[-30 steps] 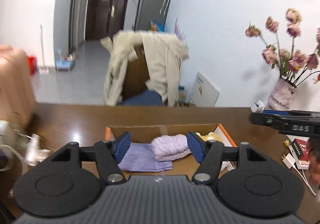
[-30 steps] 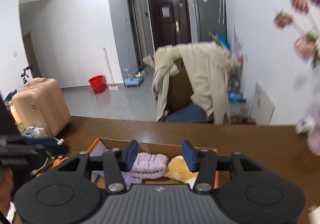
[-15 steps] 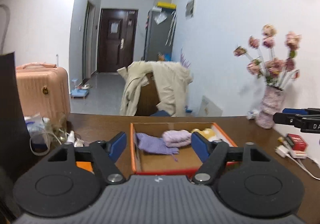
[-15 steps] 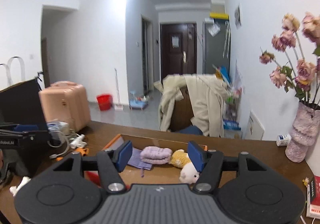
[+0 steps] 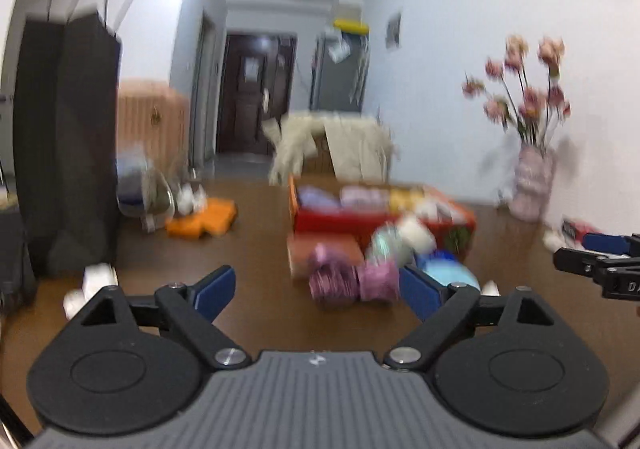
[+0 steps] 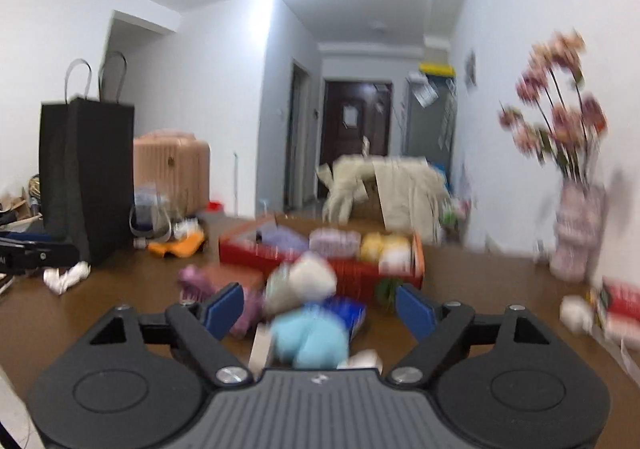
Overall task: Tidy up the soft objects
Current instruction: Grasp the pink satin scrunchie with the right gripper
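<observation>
While both pairs of jaws have just been opening and stand spread with nothing gripped, blurred soft toys (image 6: 308,325) lie on the brown wooden table (image 5: 256,289) before the red-walled cardboard box (image 6: 280,253).

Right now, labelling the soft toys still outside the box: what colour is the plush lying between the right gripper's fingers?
Light blue plush; the right wrist view shows it best.

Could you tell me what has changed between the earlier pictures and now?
Both grippers have pulled back from the red box, so loose soft toys on the table now show before them. Left gripper and right gripper have just been opening, gripping nothing. The purple cloth, lilac towel and yellow plush stayed in the box.
</observation>
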### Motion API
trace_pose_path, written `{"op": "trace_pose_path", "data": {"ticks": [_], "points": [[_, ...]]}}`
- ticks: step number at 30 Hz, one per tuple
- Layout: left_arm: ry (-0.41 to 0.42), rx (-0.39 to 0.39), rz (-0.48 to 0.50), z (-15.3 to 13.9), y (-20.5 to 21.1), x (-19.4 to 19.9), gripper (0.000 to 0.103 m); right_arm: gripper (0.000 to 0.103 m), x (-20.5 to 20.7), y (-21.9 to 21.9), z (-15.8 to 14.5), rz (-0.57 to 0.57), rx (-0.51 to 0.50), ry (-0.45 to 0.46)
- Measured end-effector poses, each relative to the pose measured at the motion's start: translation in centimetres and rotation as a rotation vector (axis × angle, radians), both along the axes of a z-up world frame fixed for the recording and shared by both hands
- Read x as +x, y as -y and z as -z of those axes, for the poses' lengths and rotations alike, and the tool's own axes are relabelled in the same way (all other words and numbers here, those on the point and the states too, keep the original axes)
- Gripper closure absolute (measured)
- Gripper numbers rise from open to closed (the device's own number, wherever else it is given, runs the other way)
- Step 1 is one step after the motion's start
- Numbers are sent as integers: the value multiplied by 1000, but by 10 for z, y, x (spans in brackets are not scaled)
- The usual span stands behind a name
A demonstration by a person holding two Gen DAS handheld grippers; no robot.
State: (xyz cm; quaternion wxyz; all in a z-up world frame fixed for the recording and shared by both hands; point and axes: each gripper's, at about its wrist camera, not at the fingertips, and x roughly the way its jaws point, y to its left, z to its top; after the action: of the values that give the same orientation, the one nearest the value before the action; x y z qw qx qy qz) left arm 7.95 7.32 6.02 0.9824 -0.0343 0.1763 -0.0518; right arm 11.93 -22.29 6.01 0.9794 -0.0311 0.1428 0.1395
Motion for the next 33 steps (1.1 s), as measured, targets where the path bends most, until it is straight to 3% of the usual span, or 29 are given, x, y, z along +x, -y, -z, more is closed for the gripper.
{"op": "trace_pose_path", "data": {"ticks": [3,6,14,17,19,24,28,33], "points": [[-12,38,64,8,8,-1,12,20,-9,0,22,-4,39,-73],[-25,11,69,9,6,8,12,20,-8,-6,26,-8,6,-75],[-44,-64,-9,10,-3,62,15,22,27,-17,27,-25,67,-115],[-66,-75,-44,10,-2,112,34,22,47,-25,29,-20,72,-143],[-101,-88,-57,14,-2,147,56,23,59,-30,30,-23,77,-158],[-219,-154,-25,37,-10,192,76,23,84,-39,28,-24,92,-176],[-253,-147,45,57,-10,175,75,26,110,-47,27,-47,130,-198],[-262,-174,83,69,-15,169,65,46,153,-74,39,-94,153,-264]]}}
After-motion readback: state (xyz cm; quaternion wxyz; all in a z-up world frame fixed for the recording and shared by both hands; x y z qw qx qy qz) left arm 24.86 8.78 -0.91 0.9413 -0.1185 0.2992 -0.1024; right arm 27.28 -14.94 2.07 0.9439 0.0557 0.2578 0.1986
